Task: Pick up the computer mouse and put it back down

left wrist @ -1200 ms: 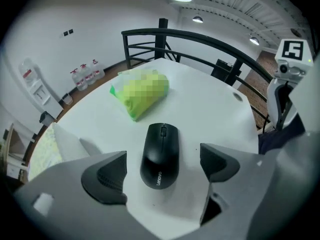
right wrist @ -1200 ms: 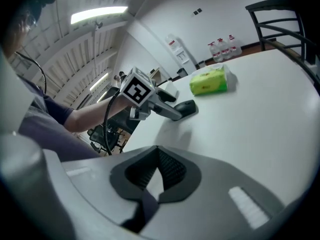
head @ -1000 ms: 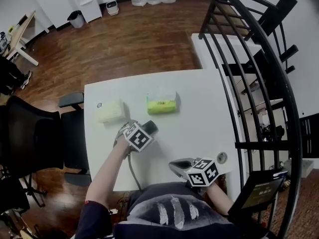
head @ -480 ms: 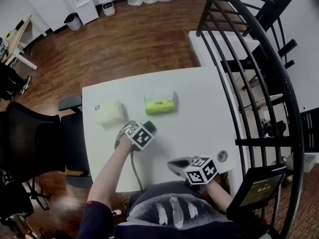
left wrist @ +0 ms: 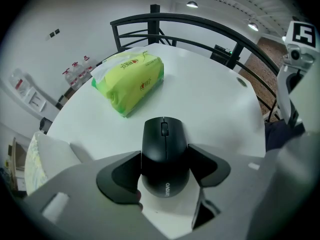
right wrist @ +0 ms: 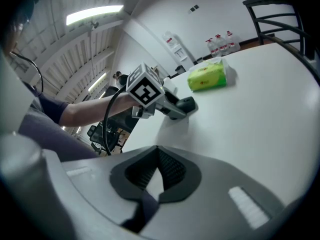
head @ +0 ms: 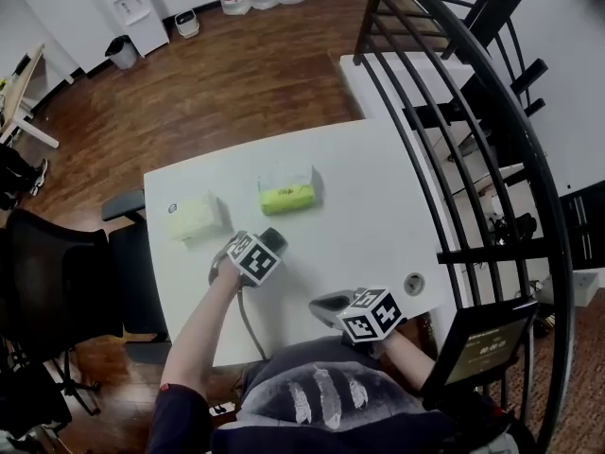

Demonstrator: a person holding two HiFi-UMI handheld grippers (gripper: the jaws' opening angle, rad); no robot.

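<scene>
A black computer mouse [left wrist: 164,134] lies on the white table [head: 378,206], between the jaws of my left gripper [left wrist: 164,156]. The jaws are closing, and both black pads [left wrist: 122,171] touch the mouse's sides. From the head view, the left gripper [head: 269,244] points steeply down at the table's left middle and covers the mouse. My right gripper [head: 326,305] rests near the front edge, shut with nothing in it [right wrist: 157,154]. It looks toward the left gripper [right wrist: 185,105].
A green tissue pack [head: 286,192] lies behind the mouse, and a pale yellow pack [head: 192,218] lies to its left. A round cable hole [head: 413,284] sits near the front right corner. A black chair [head: 57,282] stands left, a black railing [head: 454,112] right.
The head view has drifted, so everything sits a little lower left in the picture. Both grippers keep their places on the table.
</scene>
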